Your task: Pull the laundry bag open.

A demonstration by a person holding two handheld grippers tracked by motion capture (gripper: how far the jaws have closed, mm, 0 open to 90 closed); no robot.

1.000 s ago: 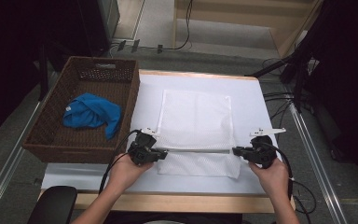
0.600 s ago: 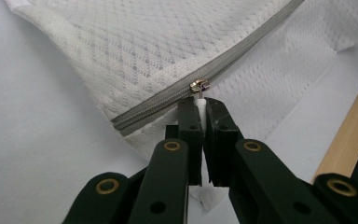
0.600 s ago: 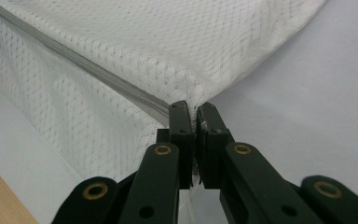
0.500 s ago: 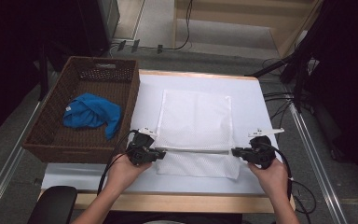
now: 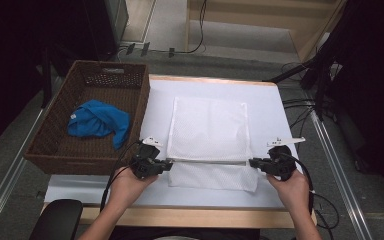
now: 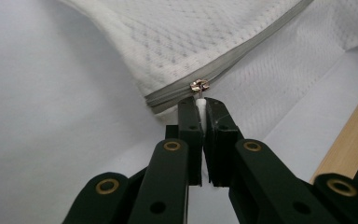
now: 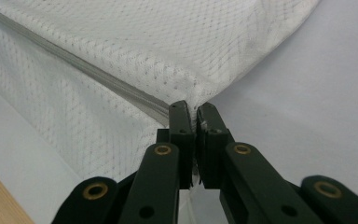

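**Two grippers pinching the ends of a mesh bag's zipper**

The person is leaning in from the near edge of the counter [image 5: 280,105], both forearms reaching forward and both hands wrapped around black two-jaw grippers that are pointing inward at each other. The left gripper [image 5: 169,163] is clamping its jaws on the small metal zipper pull [image 6: 199,87] at the left end of the white mesh zippered laundry bag [image 5: 207,130]. The right gripper [image 5: 252,162] is pinching the bag's fabric at the right end of the grey zipper line [image 7: 74,60]. The bag is lying flat in the middle of the white counter, its zipper stretching straight between the two grippers.

Compared with a second ago, the hands and the bag are sitting in much the same places, the jaws just as tightly closed.

Counting: two grippers, one mesh bag, one dark brown woven wicker basket [image 5: 50,150] standing at the counter's left, and one crumpled blue cloth [image 5: 97,122] lying inside it.
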